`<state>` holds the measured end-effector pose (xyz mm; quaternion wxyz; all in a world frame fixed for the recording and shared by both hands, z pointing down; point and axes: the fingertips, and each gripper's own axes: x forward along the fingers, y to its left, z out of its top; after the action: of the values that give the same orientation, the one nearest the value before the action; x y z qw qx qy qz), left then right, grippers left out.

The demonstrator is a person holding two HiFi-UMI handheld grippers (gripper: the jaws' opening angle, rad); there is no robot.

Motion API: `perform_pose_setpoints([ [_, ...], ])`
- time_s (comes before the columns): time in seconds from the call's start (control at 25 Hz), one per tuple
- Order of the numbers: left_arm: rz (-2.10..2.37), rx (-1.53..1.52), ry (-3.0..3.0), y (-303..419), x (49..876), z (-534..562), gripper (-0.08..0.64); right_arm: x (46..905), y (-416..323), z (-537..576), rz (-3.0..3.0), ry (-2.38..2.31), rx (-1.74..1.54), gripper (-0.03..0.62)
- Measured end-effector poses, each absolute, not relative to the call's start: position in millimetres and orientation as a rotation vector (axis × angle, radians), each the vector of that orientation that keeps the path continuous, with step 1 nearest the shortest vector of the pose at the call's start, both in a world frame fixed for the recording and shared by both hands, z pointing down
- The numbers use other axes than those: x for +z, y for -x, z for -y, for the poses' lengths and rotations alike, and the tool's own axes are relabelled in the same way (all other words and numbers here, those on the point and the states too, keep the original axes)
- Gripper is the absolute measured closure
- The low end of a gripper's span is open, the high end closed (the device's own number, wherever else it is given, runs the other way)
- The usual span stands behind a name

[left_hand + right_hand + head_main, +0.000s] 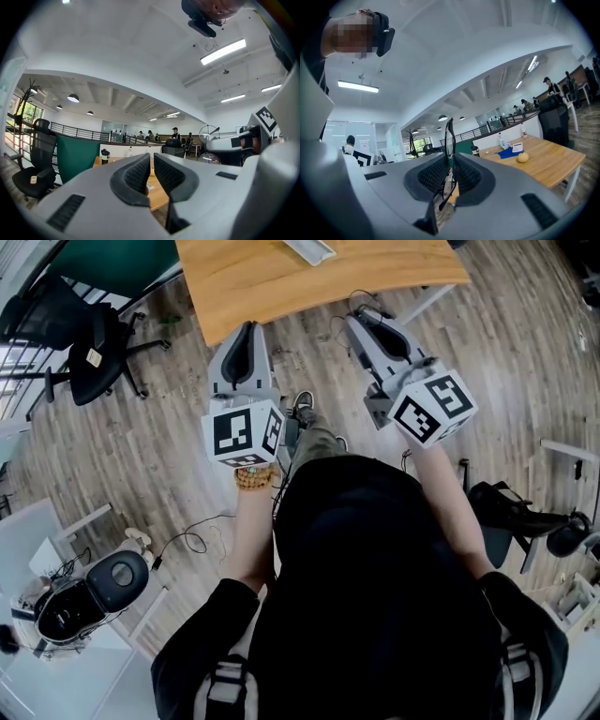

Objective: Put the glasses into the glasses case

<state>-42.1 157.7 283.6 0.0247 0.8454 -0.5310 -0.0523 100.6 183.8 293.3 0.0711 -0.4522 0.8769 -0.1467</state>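
Observation:
Black-framed glasses stand upright between the pads of my right gripper, which is shut on them; one temple hangs down below the jaws. In the head view the right gripper is held level just short of the wooden table. My left gripper is beside it at the table's near edge. Its jaws are nearly together with nothing between them. A pale flat thing lies at the table's far edge. I cannot tell whether it is the glasses case.
On the table are a blue cloth, a yellow fruit and a white card. A black office chair stands left of the table, and another black chair to my right. Cables lie on the wood floor.

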Motion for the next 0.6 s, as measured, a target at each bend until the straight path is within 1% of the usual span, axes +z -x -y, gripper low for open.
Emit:
perform_pose_setpoints([
  [0.28,1.624,-0.142,-2.592,62,288,-101,0.518,302,-77,-125,-2.664,1.356,-0.501,0.543],
  [0.6,1.604,-0.132,-2.602,56,297,-88,0.518,312,-78,-117,-2.665,1.356,-0.517,0.543],
])
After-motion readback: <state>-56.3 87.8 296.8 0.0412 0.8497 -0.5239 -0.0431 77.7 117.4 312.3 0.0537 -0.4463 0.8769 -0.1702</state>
